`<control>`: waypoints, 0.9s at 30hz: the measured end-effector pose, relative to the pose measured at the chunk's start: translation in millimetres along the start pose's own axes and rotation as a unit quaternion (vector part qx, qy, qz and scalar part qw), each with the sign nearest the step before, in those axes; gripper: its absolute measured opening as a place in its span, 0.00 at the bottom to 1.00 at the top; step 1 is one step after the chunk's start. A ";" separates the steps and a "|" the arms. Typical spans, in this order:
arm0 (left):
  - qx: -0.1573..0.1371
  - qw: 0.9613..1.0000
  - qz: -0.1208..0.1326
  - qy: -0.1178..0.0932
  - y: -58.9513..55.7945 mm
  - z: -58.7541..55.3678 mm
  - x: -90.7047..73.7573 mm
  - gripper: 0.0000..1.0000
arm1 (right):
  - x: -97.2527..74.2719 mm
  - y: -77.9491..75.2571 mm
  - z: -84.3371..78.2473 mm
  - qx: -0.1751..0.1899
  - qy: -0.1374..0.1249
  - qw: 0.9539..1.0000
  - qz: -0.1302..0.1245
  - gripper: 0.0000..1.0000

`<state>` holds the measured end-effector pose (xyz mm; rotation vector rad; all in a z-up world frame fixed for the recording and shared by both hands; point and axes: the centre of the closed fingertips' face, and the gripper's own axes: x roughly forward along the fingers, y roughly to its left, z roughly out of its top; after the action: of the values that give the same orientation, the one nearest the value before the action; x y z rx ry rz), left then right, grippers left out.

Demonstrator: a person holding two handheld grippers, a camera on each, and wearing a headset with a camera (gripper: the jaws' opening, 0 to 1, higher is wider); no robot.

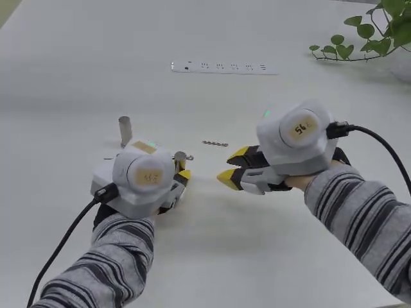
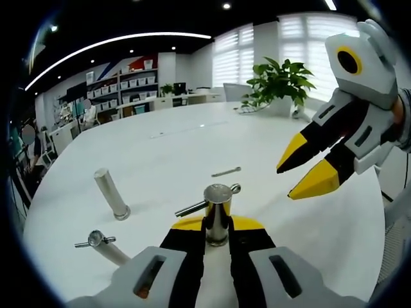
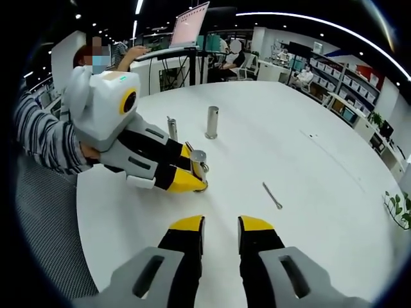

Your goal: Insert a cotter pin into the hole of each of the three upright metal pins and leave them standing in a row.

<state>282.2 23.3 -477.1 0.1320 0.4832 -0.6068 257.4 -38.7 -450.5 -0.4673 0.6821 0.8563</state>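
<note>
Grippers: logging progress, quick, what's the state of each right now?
Left gripper: closed on an upright metal pin with a cotter pin through it.
Right gripper: open, holding nothing.

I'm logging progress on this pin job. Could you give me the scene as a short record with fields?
left gripper: shut on held pin, which stands upright
held pin: cotter pin through its hole
right gripper: open, empty, above the table
second pin: fitted with a cotter pin
bare pin: upright, no cotter pin
loose cotter pin: lying flat beyond the held pin
remaining: one pin to fit
</note>
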 end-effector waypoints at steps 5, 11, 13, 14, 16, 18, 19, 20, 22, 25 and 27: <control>-0.002 1.000 -0.007 0.008 -2.5 -2.7 -1.6 0.14 | -1.9 1.6 0.1 0.011 -0.006 1.000 0.000 0.16; -0.006 1.000 -0.010 0.019 -4.3 -4.9 -9.3 0.21 | -6.3 1.4 3.0 0.034 -0.018 0.999 -0.002 0.18; -0.016 0.999 -0.009 0.026 -4.5 -7.1 -13.7 0.24 | -8.5 0.7 6.0 0.046 -0.026 0.999 -0.001 0.19; -0.019 0.999 -0.011 0.025 -5.3 -6.6 -15.7 0.25 | -9.3 0.4 7.1 0.051 -0.030 0.998 -0.001 0.19; -0.021 0.999 -0.013 0.021 -7.4 -4.3 -20.0 0.26 | -11.2 0.8 10.3 0.064 -0.038 0.997 0.000 0.21; -0.023 0.999 -0.017 0.013 -10.3 0.5 -26.1 0.29 | -13.9 1.7 15.8 0.087 -0.055 0.995 0.004 0.21; -0.027 0.999 -0.019 0.008 -11.0 2.9 -28.0 0.30 | -14.8 2.0 17.9 0.097 -0.061 0.993 0.006 0.22; -0.033 0.999 -0.021 0.003 -12.2 5.9 -31.2 0.33 | -16.1 2.1 19.8 0.107 -0.065 0.992 0.009 0.22; -0.034 0.999 -0.023 -0.002 -13.6 8.9 -35.6 0.35 | -18.1 1.5 23.5 0.113 -0.074 0.991 0.010 0.26; -0.035 0.999 -0.033 -0.008 -19.0 13.2 -43.3 0.39 | -19.8 2.4 28.9 0.121 -0.085 0.989 0.015 0.31; -0.037 0.999 -0.037 -0.012 -22.0 15.2 -49.4 0.44 | -20.3 3.4 32.4 0.125 -0.089 0.988 0.018 0.33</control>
<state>240.2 26.8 -439.9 0.0364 0.4884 -0.6623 256.7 -27.3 -413.9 -0.1513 0.6237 0.8236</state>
